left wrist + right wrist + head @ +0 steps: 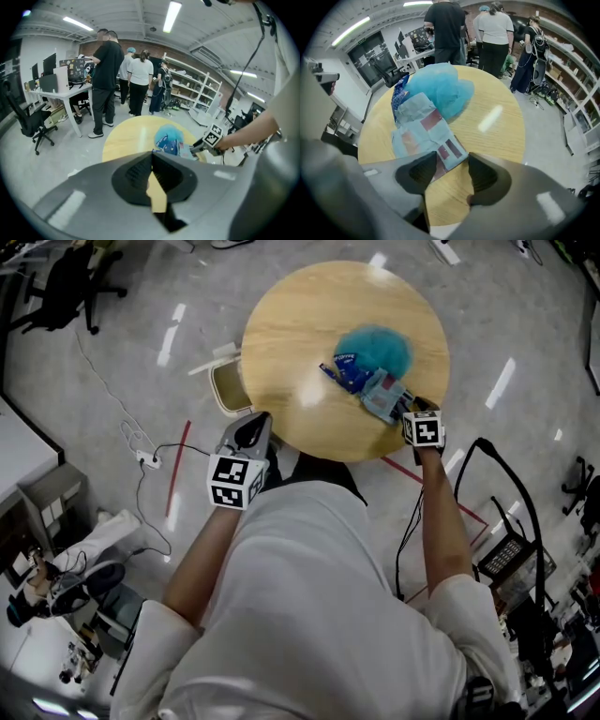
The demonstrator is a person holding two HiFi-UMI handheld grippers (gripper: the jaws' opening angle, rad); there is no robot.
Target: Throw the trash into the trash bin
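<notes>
Right gripper poised to pinch the pale blue packet

The right gripper (452, 165) stands wide over the near corner of the pale blue packet (425, 132), low in its own view, pads not yet pressing. The packet lies on the round wooden table (291, 334) against a fluffy blue wad (440, 89) and a dark blue wrapper (345, 371). It's best to close on the corner alone, flat to the tabletop, then carry it to the beige trash bin (225, 388) at the table's left edge. The left gripper (151, 161) is closed and empty.
</notes>
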